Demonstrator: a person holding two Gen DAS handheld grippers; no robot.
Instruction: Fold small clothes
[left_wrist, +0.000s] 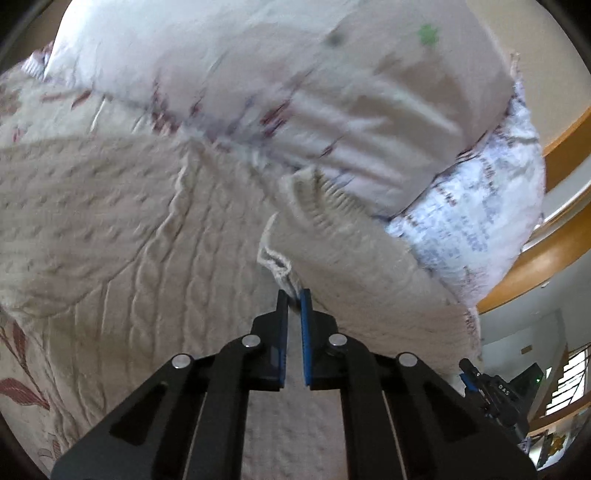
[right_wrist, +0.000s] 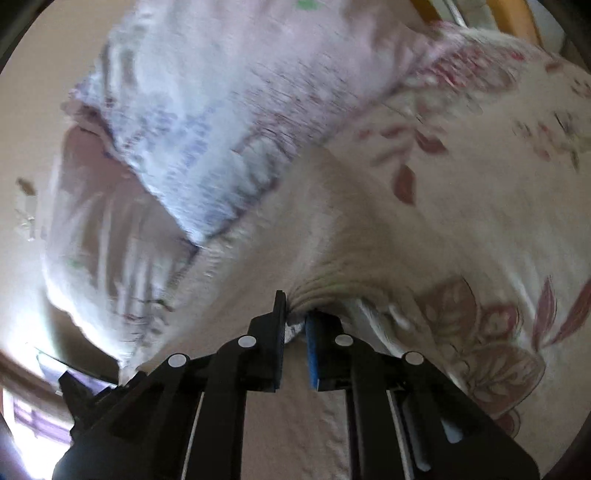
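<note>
A small cream cable-knit sweater (left_wrist: 122, 221) lies spread on a floral bedspread. In the left wrist view my left gripper (left_wrist: 294, 299) is shut on a bunched edge of the sweater, with a ribbed cuff (left_wrist: 325, 206) folded up just beyond it. In the right wrist view my right gripper (right_wrist: 295, 314) is shut on a ribbed edge of the same sweater (right_wrist: 332, 258), which stretches away from its fingers. The right gripper's body also shows at the lower right of the left wrist view (left_wrist: 495, 391).
Two pillows are stacked at the head of the bed, a pale pink one (left_wrist: 258, 74) over a white one with blue print (left_wrist: 480, 206). A wooden headboard (left_wrist: 561, 147) curves behind them. The floral bedspread (right_wrist: 480, 221) extends to the right.
</note>
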